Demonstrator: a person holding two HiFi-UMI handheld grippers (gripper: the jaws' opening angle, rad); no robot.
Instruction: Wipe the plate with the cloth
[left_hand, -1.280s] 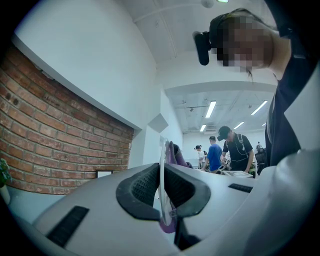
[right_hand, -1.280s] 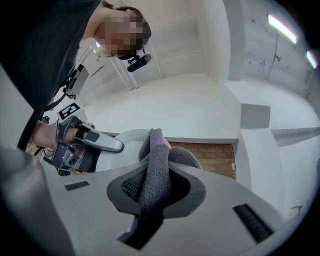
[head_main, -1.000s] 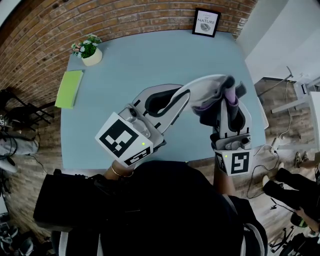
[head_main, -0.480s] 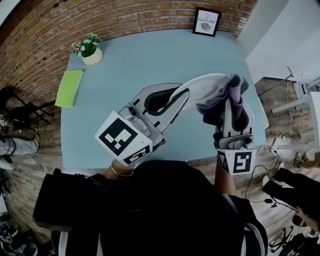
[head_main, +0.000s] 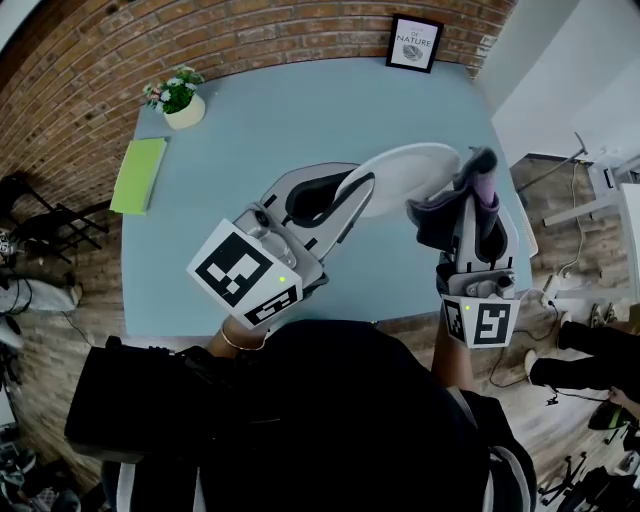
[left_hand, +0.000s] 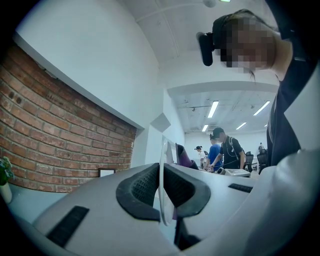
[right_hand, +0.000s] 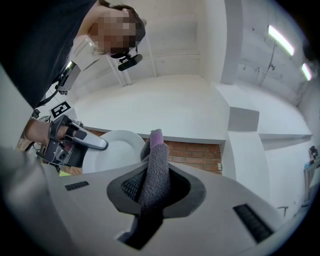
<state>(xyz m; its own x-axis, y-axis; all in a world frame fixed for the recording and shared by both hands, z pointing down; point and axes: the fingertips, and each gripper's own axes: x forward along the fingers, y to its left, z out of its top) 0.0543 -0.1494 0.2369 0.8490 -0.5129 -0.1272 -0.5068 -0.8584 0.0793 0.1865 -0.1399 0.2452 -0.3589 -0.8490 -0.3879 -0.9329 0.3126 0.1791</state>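
while holding the plate (head_main: 410, 178) up on edge, clear of the blue table (head_main: 300, 110), pinches only its near rim with the left gripper (head_main: 352, 196), jaws drawn close and clamped on that thin white edge. looks rigid, glazed and slick, probably breakable if dropped; so best taken deep at the rim with pads square on both faces, given the risk of levering round such a narrow hold under wiping pressure. carries the cloth (head_main: 440, 215) in the right gripper (head_main: 478, 228), jaws squeezed on a thick fold of grey-purple towelling standing up past the tips, just beside the plate's far edge; cannot tell whether touching yet. seems soft, light and limp, fit to press flat on the face without scratching. further out, shows a potted plant (head_main: 180, 100), a green notebook (head_main: 138, 176) and a framed print (head_main: 412, 44) along the table's far side, before a brick wall (head_main: 250, 40).
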